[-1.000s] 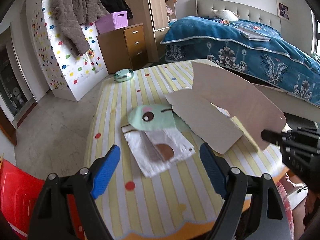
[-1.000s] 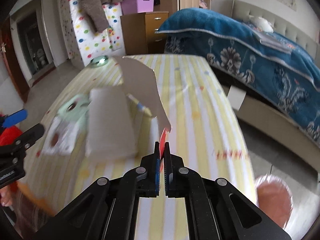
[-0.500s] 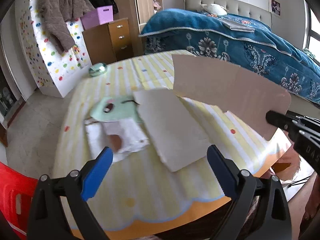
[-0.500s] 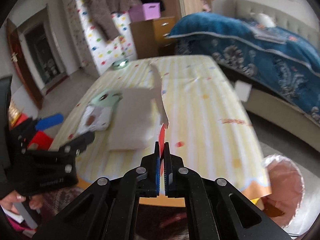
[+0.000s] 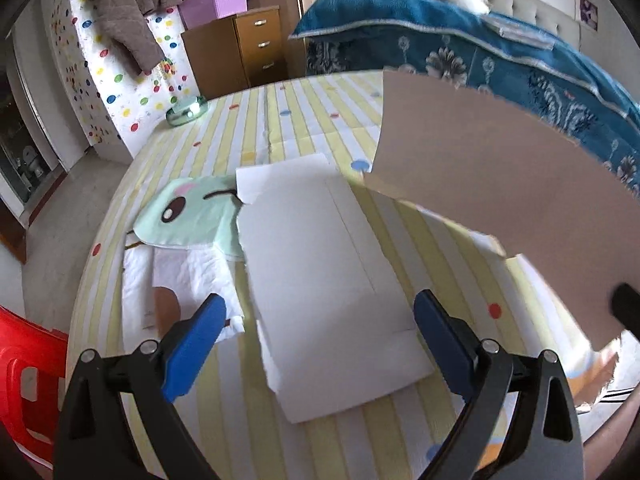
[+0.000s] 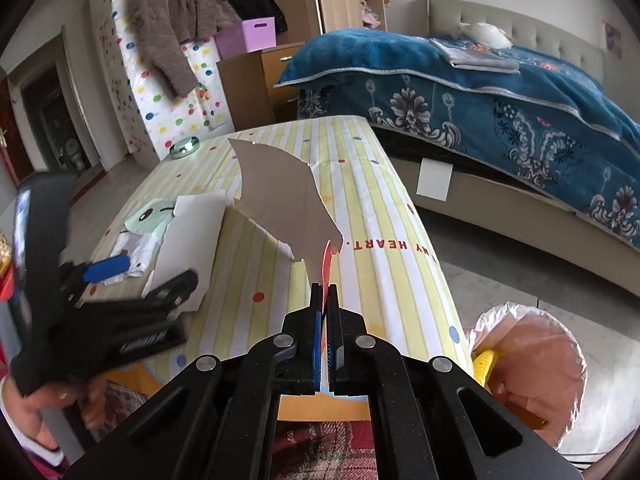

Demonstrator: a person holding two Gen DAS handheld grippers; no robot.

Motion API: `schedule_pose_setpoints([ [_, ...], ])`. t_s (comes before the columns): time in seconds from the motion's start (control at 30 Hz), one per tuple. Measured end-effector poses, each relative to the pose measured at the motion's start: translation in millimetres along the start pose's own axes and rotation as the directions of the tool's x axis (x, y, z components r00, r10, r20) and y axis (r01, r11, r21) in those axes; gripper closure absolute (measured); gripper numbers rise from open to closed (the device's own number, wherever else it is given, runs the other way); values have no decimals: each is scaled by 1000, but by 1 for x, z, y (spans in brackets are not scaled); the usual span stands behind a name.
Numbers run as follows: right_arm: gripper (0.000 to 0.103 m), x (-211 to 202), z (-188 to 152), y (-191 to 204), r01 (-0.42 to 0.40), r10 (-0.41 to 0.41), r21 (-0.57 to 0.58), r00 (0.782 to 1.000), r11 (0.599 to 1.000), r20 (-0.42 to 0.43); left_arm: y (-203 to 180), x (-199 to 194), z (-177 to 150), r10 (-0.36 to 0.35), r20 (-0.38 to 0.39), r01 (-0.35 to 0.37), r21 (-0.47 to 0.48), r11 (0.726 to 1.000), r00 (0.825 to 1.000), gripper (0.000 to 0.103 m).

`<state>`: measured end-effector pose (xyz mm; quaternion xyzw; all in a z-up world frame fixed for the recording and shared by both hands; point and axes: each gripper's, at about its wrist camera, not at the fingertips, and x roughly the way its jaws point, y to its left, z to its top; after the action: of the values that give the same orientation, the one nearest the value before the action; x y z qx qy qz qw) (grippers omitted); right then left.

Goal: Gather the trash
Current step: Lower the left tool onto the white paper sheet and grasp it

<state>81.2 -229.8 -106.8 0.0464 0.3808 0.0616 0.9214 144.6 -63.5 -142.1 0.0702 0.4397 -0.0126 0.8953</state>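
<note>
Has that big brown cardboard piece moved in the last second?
Yes. The brown cardboard piece, pinched by the right gripper, has come toward the table's near end, away from the green dish.

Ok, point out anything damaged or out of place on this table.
The brown cardboard piece shut in the right gripper has ragged, torn edges. A white torn sheet lies skewed on the striped tablecloth, overlapping a green cartoon-face wrapper and crumpled tissue.

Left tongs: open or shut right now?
Open. The left tongs show blue pads set wide apart, hovering over the white cardboard sheet, gripping nothing.
</note>
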Motion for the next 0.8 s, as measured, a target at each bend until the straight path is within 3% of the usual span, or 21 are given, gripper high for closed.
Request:
schedule_pose_setpoints([
  [0.1,102,-6,-3,-3,1,-1,-11,1000,1000,2,2,0,-2,-5,-4,5,-14,1000,1000,11],
  [0.13,102,-6,-6,0,4,-4,-12,1000,1000,4,4,-2,-4,-39,-4,39,-16,999,999,21],
  [0.2,102,-10,-8,1,14,-14,-22,1000,1000,11,6,-8,-11,-92,-3,92,10,996,996,27],
  [0.43,102,-18,-11,-1,30,-30,-6,999,1000,29,18,-33,-45,-207,7,205,128,970,978,28],
  [0.67,102,-26,-14,0,30,-31,14,999,999,43,29,-54,-50,-216,43,210,123,970,975,28],
  [0.7,102,-27,-14,1,26,-27,17,999,1000,45,30,-59,-46,-221,57,213,121,970,974,33],
  [0.73,102,-28,-13,0,24,-25,22,999,999,48,29,-63,-43,-228,68,218,123,968,971,80],
  [0.8,102,-36,-11,-1,17,-20,41,998,999,67,28,-67,-37,-249,61,240,116,964,967,86],
])
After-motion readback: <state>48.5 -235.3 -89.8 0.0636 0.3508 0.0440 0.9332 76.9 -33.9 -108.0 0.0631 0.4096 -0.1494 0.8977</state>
